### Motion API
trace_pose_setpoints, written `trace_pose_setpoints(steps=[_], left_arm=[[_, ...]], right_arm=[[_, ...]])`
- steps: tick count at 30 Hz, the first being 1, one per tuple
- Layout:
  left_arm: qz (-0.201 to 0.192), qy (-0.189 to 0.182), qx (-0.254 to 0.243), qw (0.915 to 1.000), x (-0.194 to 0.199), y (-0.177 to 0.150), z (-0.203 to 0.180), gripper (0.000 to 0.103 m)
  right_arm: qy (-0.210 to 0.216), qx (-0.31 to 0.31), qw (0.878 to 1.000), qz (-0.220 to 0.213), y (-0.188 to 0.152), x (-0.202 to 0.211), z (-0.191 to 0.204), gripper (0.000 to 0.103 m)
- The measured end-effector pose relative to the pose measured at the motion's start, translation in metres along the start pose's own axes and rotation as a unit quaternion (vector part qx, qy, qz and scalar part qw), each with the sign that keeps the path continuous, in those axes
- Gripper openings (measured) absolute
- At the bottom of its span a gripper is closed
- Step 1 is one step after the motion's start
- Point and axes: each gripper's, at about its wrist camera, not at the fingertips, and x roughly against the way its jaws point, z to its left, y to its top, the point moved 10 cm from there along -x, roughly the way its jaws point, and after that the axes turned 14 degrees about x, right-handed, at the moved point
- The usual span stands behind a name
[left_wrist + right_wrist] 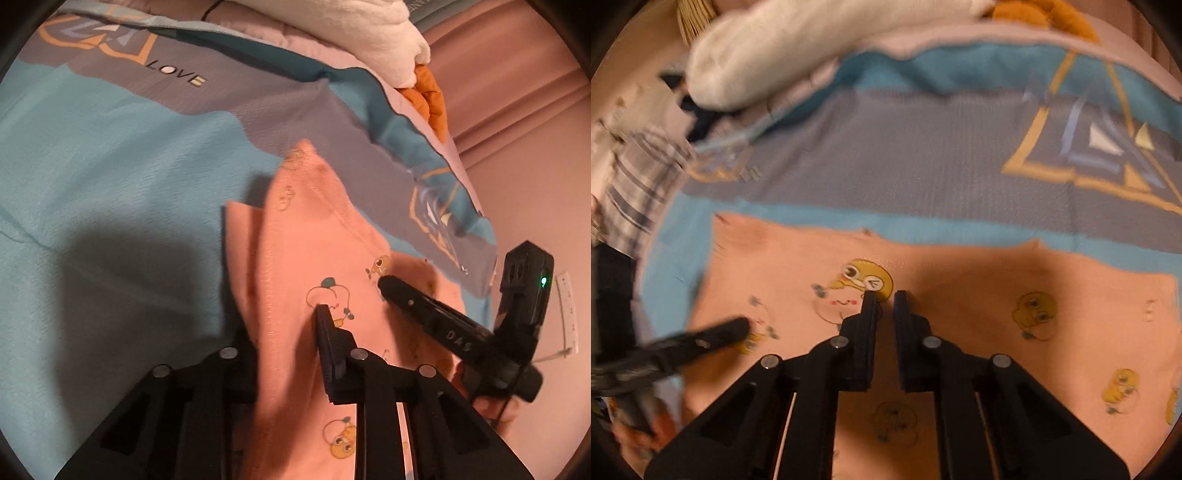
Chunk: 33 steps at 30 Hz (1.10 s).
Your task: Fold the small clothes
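A small pink garment [314, 236] printed with yellow cartoon chicks lies on a blue and grey bedspread [110, 155]. In the left wrist view a folded flap of it drapes over my left gripper [280, 314]: the cloth runs between the fingers and hides the left one, so the jaws stand open with cloth between them. My right gripper [885, 295] hovers low over the flat garment [960, 295] with a narrow gap between its fingers and nothing in it. The right gripper also shows in the left wrist view [384, 282], its tip on the cloth. The left gripper's finger [738, 326] shows blurred in the right wrist view.
A white plush bundle [369, 33] and an orange cloth [428, 96] lie at the far edge of the bed. Pink curtains [524, 110] hang beyond. A checked cloth [639, 177] lies at the left in the right wrist view.
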Motion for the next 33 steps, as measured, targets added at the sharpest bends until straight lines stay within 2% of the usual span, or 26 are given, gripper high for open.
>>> trace_pose_setpoints(steps=[3, 4, 8, 12, 15, 17, 19, 22, 23, 24, 25, 26, 28, 29, 31, 33], left_arm=[[0.001, 0.004, 0.002, 1.0000, 0.000, 0.000, 0.001, 0.024], [0.001, 0.007, 0.001, 1.0000, 0.000, 0.000, 0.000, 0.024], [0.005, 0.015, -0.007, 0.9999, 0.000, 0.000, 0.000, 0.024], [0.004, 0.022, -0.007, 0.9997, 0.001, 0.000, 0.000, 0.024], [0.003, 0.031, -0.008, 0.9995, 0.001, 0.000, -0.001, 0.023], [0.002, 0.039, -0.006, 0.9992, 0.002, 0.000, -0.004, 0.019], [0.001, 0.046, -0.007, 0.9989, 0.006, -0.002, -0.010, 0.016], [-0.004, 0.043, -0.029, 0.9987, 0.019, -0.007, -0.031, 0.014], [-0.008, 0.043, -0.043, 0.9981, 0.024, -0.010, -0.042, 0.014], [-0.008, 0.042, -0.053, 0.9977, 0.027, -0.013, -0.051, 0.014], [-0.006, 0.042, -0.061, 0.9972, 0.028, -0.016, -0.059, 0.014], [-0.005, 0.046, -0.076, 0.9960, 0.030, -0.020, -0.073, 0.014], [-0.003, 0.051, -0.103, 0.9934, 0.027, -0.027, -0.095, 0.014], [-0.001, 0.055, -0.117, 0.9917, 0.023, -0.032, -0.105, 0.014], [0.004, 0.068, -0.140, 0.9878, 0.011, -0.042, -0.120, 0.014], [0.024, 0.073, -0.152, 0.9853, -0.005, -0.055, -0.128, 0.014]], right_arm=[[-0.006, 0.006, 1.000, 0.010, -0.001, 0.009, 0.002, 0.006], [-0.003, 0.008, 1.000, 0.010, -0.002, 0.015, 0.005, 0.011], [0.019, 0.043, 0.999, -0.010, -0.017, 0.050, 0.026, 0.010], [0.021, 0.071, 0.997, 0.007, -0.061, 0.071, 0.047, 0.010], [0.022, 0.091, 0.995, 0.039, -0.099, 0.067, 0.059, 0.011], [0.004, 0.120, 0.992, 0.026, -0.109, 0.068, 0.065, 0.011], [0.021, 0.098, 0.994, 0.038, -0.111, 0.073, 0.063, 0.012], [0.095, 0.018, 0.995, 0.015, -0.106, 0.089, 0.055, 0.014], [0.110, -0.015, 0.994, -0.003, -0.104, 0.094, 0.046, 0.017], [0.117, -0.054, 0.991, -0.020, -0.103, 0.099, 0.033, 0.031], [0.123, -0.090, 0.988, -0.031, -0.104, 0.101, 0.023, 0.048], [0.133, -0.125, 0.982, -0.041, -0.105, 0.102, 0.013, 0.052], [0.189, -0.203, 0.958, -0.073, -0.102, 0.105, -0.004, 0.053], [0.219, -0.241, 0.941, -0.093, -0.097, 0.105, -0.013, 0.053], [0.251, -0.287, 0.917, -0.116, -0.089, 0.103, -0.022, 0.062], [0.277, -0.325, 0.897, -0.113, -0.083, 0.090, -0.024, 0.066]])
